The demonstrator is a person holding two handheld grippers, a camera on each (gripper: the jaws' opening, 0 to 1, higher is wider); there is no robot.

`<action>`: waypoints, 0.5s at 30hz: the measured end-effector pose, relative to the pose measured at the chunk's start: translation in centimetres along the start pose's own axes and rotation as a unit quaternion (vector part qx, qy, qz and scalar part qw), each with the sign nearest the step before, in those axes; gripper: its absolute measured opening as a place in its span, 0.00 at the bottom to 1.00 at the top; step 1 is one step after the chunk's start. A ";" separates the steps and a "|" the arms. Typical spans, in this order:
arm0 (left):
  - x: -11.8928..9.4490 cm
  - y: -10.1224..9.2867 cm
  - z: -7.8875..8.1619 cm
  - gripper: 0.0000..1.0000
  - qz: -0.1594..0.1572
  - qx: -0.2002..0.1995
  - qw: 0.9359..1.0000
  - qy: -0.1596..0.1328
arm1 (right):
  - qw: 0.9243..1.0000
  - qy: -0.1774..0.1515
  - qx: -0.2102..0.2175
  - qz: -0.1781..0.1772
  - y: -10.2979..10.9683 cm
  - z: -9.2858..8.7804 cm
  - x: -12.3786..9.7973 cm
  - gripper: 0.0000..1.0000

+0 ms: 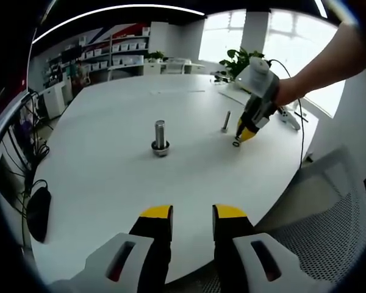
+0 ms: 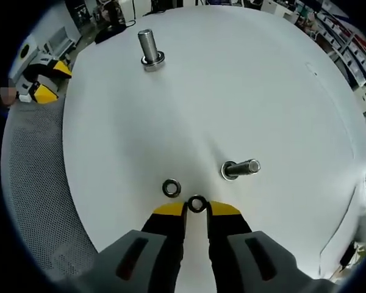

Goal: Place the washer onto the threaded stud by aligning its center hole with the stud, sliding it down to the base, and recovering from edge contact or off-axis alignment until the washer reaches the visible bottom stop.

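At the right gripper: right gripper (image 2: 196,212) is low over the white bench (image 2: 262,91), its fingers (image 2: 169,210) narrow, with a washer (image 2: 197,204) sitting right at the tips. I cannot tell whether it is pinched or only touched.
Just beyond: a second washer (image 2: 171,188) lies flat on the bench, close beside the first.
A little farther: small stud (image 2: 239,168) stands near the washers, off to one side, bare as far as I can see.
Far side: big stud (image 2: 149,49) stands well apart, with a ring at its base.
Left gripper: left gripper (image 1: 192,215) hangs back at the bench edge, fingers (image 1: 157,215) a little apart, holding nothing.
Progress: early, I judge. Washer not yet on a stud; lifting, lining up the hole and sliding down are all left.
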State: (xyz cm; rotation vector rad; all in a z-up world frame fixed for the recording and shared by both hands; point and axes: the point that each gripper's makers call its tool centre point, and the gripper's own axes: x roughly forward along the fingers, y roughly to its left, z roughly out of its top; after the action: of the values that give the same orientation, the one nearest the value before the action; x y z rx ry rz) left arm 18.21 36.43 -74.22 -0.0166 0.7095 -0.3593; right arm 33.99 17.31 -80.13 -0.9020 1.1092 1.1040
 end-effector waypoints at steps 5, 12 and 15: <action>0.0 0.0 0.0 0.23 0.000 0.001 1.000 -0.001 | 1.000 0.020 0.007 0.004 -0.2 0.1 0.1 0.15; 0.0 0.0 0.1 0.22 0.000 0.001 1.000 -0.001 | 0.998 0.062 0.010 -0.010 0.0 0.2 0.1 0.15; 0.0 0.0 0.1 0.22 0.001 0.000 1.000 -0.002 | 0.997 0.066 0.018 -0.019 0.1 0.1 0.0 0.15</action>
State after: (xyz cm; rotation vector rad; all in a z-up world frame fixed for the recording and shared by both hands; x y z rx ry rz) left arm 18.24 36.44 -74.13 -0.0170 0.7057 -0.3570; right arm 33.91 17.42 -80.12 -0.9746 1.2125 1.0014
